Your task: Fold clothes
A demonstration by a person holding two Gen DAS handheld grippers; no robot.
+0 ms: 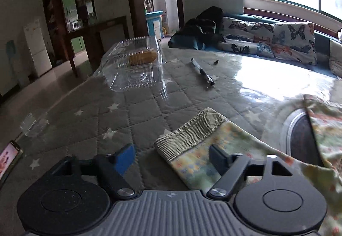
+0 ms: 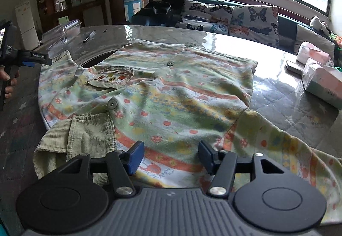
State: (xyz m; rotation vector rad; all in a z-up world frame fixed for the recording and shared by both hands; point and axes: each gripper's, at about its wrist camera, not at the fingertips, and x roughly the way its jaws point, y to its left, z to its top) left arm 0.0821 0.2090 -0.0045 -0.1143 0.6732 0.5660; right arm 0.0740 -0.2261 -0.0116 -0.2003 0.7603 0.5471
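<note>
On the table (image 2: 267, 60), a flowered shirt (image 2: 171, 97) lies spread, front up.
Ribbed olive cuffs, chest pocket; both grippers' (image 2: 168, 159) (image 1: 171, 156) jaws spread, pinching nothing.

left hand-held gripper (image 2: 48, 62) | arm: "GenRobot.AI" | body: "DAS", smaller print unreadable

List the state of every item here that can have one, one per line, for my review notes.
Shirt: spread on the table, not yet folded.
Sleeve cuff: lying flat on the table.
Left gripper: open, over the cuff.
Right gripper: open, above the shirt's hem.
Clear plastic container: closed, yellow food inside.
Pen: lying on the table.
Tissue pack: lying on the table.
</note>
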